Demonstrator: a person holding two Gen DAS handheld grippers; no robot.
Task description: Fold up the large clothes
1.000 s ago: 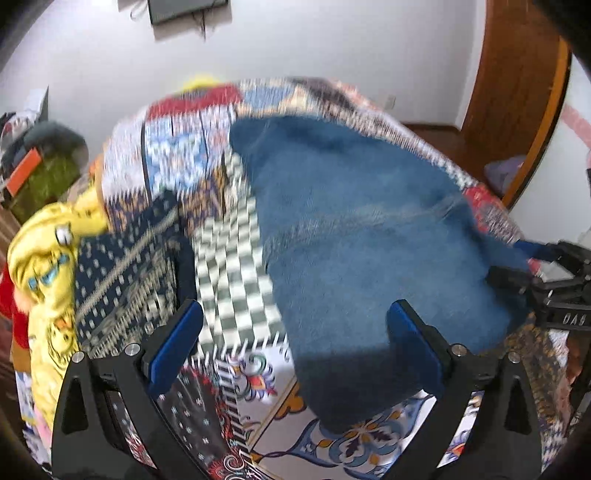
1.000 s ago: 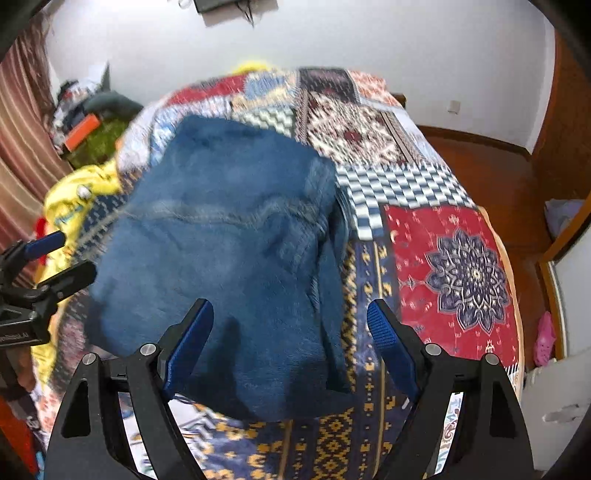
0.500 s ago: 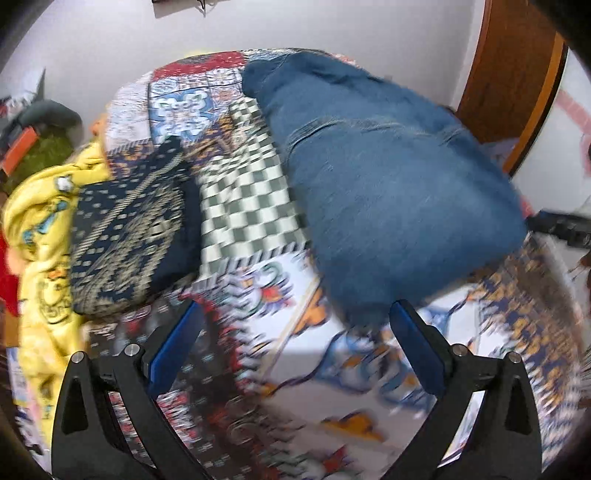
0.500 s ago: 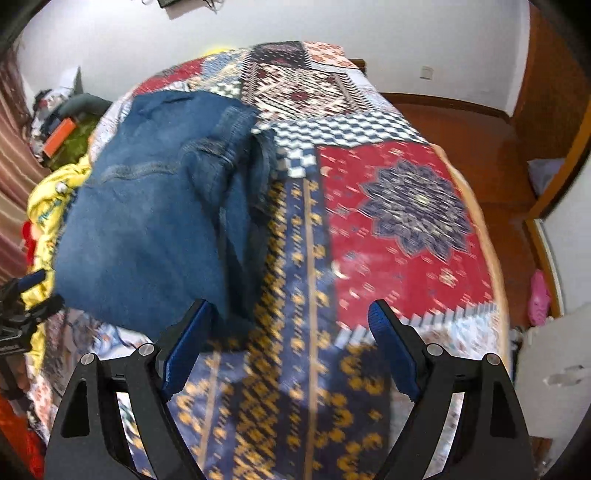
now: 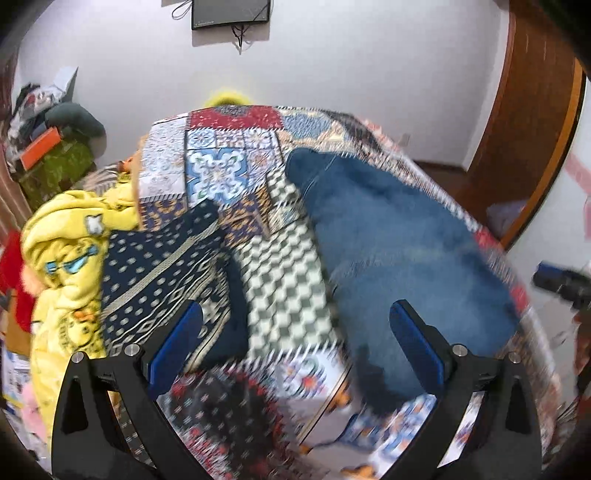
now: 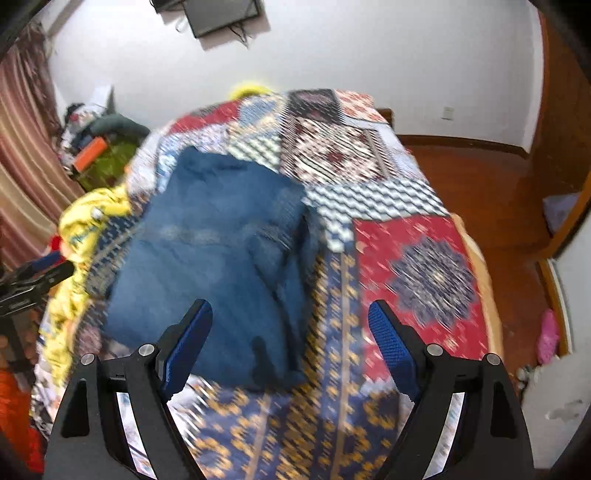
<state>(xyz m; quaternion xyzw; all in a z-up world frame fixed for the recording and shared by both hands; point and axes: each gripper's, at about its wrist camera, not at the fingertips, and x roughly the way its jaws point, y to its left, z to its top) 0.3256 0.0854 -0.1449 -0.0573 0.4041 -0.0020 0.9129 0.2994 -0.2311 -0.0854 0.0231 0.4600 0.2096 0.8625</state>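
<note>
Left wrist view shows the left gripper [image 5: 295, 347] with its blue fingers wide apart and holding nothing. Just past it, the folded blue jeans [image 5: 399, 258] lie on the patchwork bed cover [image 5: 280, 266], beside a dark dotted cloth [image 5: 159, 273] and a yellow blanket [image 5: 62, 258]. In the right wrist view, the right gripper [image 6: 290, 347] is wide too, empty, with the jeans [image 6: 214, 251] just ahead. A screen [image 6: 221, 14] hangs on the far wall.

Even indoor light, motion blur, fisheye-warped dark corners
</note>
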